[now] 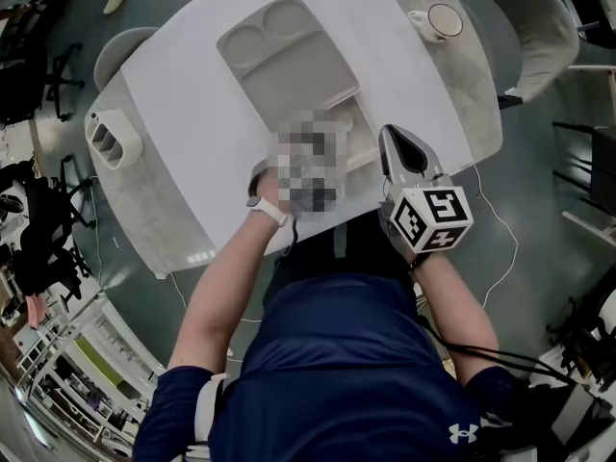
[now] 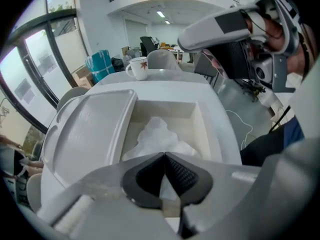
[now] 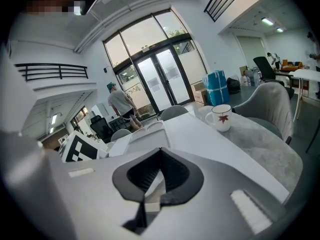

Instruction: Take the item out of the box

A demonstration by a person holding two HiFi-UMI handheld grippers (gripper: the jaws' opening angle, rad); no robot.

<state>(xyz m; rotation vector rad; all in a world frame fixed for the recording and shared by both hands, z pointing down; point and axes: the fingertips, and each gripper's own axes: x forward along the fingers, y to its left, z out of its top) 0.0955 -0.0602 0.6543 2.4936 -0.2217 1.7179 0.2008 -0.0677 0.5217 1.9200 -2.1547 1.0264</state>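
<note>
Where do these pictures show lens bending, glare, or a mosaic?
Head view: the wide lens bows the table edges, and a mosaic patch covers part of the box. Left gripper view: dark rounded corners; the white item barely stands out from the white box. Right gripper view: the glass doors are the brightest part, and their frames curve.

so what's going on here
A person is working at a white table with a hand-held gripper in each hand. The left hand-held gripper reaches down into the open box, jaws shut right at the crumpled white item, which lies inside. The right hand-held gripper hovers beside the box, shut and empty.
</note>
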